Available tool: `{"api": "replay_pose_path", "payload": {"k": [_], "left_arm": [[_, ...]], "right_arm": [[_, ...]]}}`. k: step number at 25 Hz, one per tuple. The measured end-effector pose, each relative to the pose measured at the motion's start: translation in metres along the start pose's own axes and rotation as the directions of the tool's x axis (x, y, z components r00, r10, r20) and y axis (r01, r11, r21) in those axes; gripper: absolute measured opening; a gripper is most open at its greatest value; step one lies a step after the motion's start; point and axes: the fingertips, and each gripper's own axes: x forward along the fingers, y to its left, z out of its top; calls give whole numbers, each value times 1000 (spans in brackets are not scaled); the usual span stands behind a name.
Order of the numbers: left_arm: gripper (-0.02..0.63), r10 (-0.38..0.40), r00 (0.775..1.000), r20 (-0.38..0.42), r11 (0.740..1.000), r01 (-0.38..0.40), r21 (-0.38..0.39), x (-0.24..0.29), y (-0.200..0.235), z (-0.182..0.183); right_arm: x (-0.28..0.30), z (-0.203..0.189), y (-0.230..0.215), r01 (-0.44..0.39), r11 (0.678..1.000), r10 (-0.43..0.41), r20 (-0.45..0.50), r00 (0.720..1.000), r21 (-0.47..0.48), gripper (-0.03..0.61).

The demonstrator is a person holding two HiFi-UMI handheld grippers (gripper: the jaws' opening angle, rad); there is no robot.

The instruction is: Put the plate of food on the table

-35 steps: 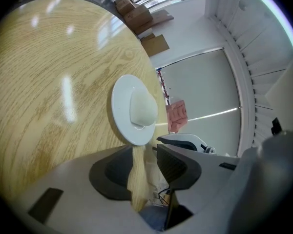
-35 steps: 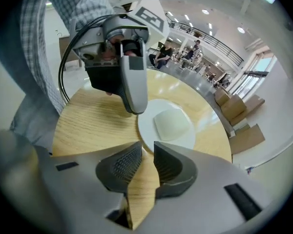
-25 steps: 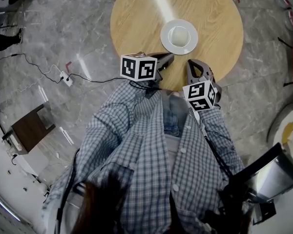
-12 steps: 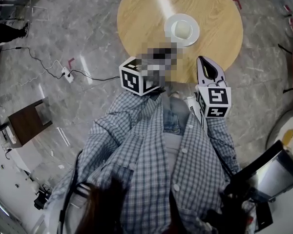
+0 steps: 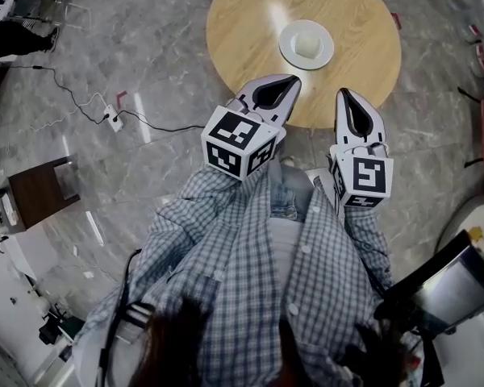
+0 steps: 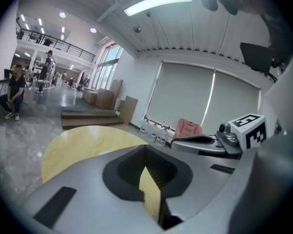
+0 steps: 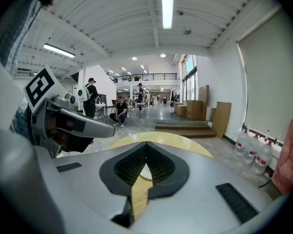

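Plate (image 5: 289, 51): white, carrying pale food (image 5: 307, 43), near the middle of the round wooden desk (image 5: 363, 22).
Left claw (image 5: 294, 79): pressed together, nothing in it, over the desk's near edge, well apart from the plate.
Right claw (image 5: 342, 93): pressed together, empty, near the left one.
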Motion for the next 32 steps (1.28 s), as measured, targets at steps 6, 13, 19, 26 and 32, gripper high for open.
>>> {"api": "replay_pose_path", "payload": {"k": [6,13,19,26,32], "left_arm": [[8,26,997,73,997,-30,64,-17,-19,8],[8,22,993,116,999,-27,36,-36,-35,14],[8,38,990,138,998,-44,37,-42,-36,15],[8,49,988,148,998,-53,23,-42,-34,17],[8,47,988,146,999,-50,14,-44,-36,14]], "right_arm": [[-20,12,9,-13,998,8,81,997,61,6],[-47,25,9,6,996,-17,130,991,85,7],[-55,24,8,23,996,-36,137,990,91,6],[-56,27,5,20,994,-36,150,988,105,6],[-61,28,9,21,996,-34,155,987,81,6]]}}
